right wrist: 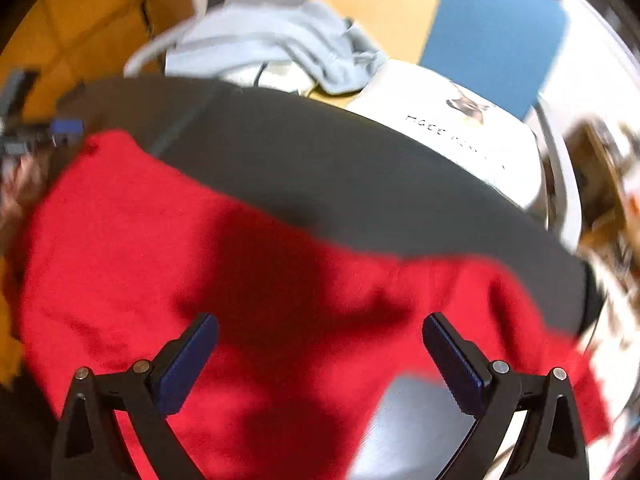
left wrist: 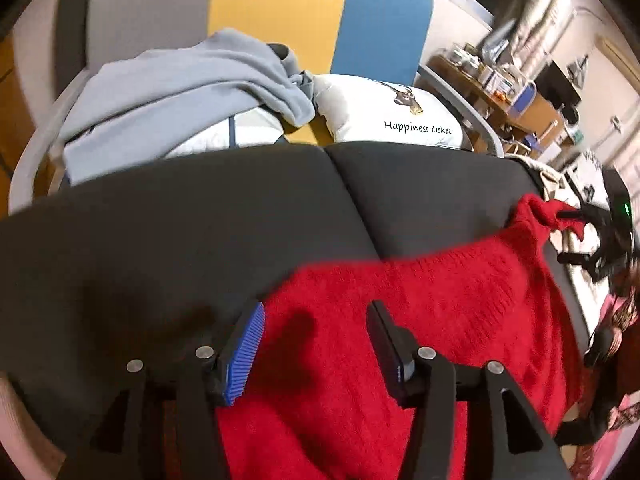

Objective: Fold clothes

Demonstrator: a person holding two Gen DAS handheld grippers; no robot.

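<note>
Below both wide-open, empty tools, left and right, lies the red sweater.

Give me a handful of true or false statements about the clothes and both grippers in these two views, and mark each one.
1. The red sweater lies on a dark grey cushion. True.
2. The left gripper is clamped on the sweater. False: its jaws stand apart above the knit, with nothing pinched.
3. A white pillow with printed words sits behind the cushion. True.
4. The light blue garment is spread flat on top of the sweater. False: it lies bunched up behind the cushion, apart from the sweater.
5. The right gripper is shut. False: its jaws are wide open over the sweater.
</note>
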